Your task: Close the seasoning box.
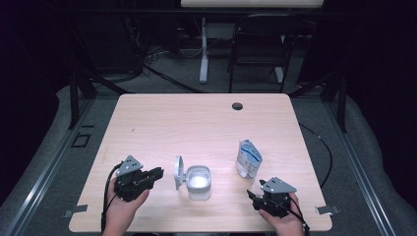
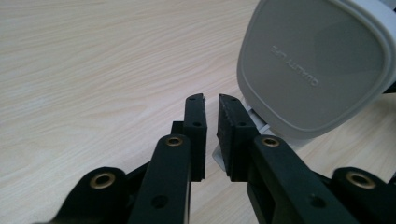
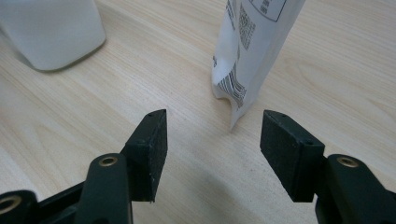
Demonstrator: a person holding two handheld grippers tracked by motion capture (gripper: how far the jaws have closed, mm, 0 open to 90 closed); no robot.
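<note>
A white square container (image 1: 199, 183) stands near the table's front edge, its hinged lid (image 1: 179, 172) swung up on the left side. My left gripper (image 1: 160, 173) lies just left of that lid, pointing at it. In the left gripper view its jaws (image 2: 211, 99) are drawn nearly together with a thin slit and nothing between them, and the grey lid (image 2: 317, 65) rises close behind. A white and blue pouch (image 1: 248, 159) stands upright to the right. My right gripper (image 1: 253, 196) sits in front of it, open (image 3: 212, 126), with the pouch (image 3: 252, 51) just beyond its pads.
The light wooden table (image 1: 196, 118) has a cable hole (image 1: 237, 106) near its far edge. A dark chair (image 1: 260, 44) and a desk leg (image 1: 203, 54) stand on the floor behind. The container's corner (image 3: 51, 30) appears at the upper left of the right gripper view.
</note>
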